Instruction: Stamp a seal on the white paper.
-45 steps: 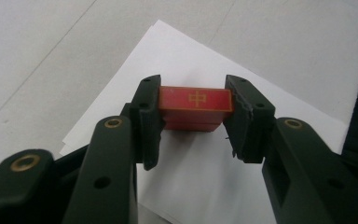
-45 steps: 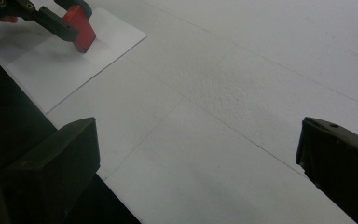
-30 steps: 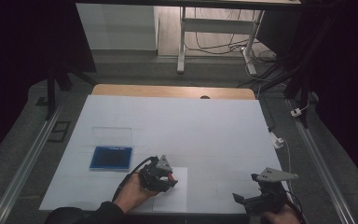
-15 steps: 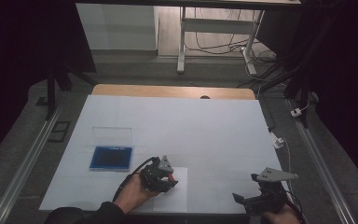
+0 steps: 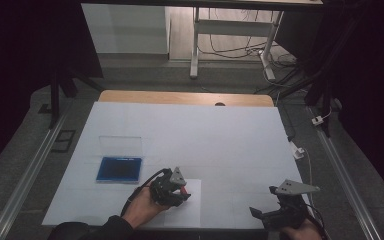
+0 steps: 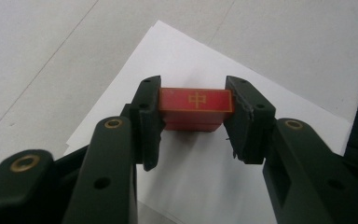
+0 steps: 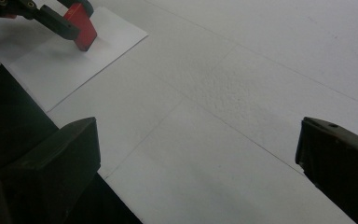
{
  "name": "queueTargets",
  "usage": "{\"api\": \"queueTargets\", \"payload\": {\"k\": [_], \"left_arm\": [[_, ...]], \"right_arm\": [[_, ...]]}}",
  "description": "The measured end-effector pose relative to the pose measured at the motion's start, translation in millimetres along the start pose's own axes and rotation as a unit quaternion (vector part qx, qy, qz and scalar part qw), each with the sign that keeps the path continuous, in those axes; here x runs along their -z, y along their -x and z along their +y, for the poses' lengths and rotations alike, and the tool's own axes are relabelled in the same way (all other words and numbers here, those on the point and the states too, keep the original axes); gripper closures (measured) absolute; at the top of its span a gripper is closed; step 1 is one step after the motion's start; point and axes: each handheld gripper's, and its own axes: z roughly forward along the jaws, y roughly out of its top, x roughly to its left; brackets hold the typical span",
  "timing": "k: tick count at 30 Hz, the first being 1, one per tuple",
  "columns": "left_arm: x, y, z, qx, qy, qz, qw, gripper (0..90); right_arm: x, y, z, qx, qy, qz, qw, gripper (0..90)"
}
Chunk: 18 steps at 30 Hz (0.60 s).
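Observation:
A red block-shaped stamp [image 6: 195, 108] with a gold character on its top is clamped between the jaws of my left gripper [image 6: 193, 119], and its lower end rests on a white sheet of paper [image 6: 200, 182]. In the high view that left gripper [image 5: 176, 192] sits over the paper [image 5: 187, 212] near the table's front edge. The right gripper view shows the red stamp [image 7: 82, 25] on the paper [image 7: 60, 60] at its upper left. My right gripper [image 7: 198, 154] stands open above bare table; in the high view the right gripper [image 5: 275, 212] is at the front right.
A blue ink pad [image 5: 120, 168] in an open clear case [image 5: 121, 145] lies to the left of the paper. The white table cover [image 5: 210, 140] stretches back to a wooden edge [image 5: 185, 97]. A white plug and cable [image 5: 297, 150] lie off the right side.

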Motion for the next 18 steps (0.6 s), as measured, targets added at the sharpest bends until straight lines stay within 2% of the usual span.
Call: {"api": "queueTargets", "payload": {"k": [3,18], "left_arm": [[1.7,0.5,0.8,0.001,0.006,-0.007,1.0,58.3],[15.6,0.2,3.6,-0.001,0.022,-0.016,0.9996,58.2]], "right_arm": [[0.0,-0.2,0.0,0.0,-0.001,0.0,1.0,0.0],[0.4,0.1,0.0,-0.001,0.0,0.0,1.0,0.0]]}}
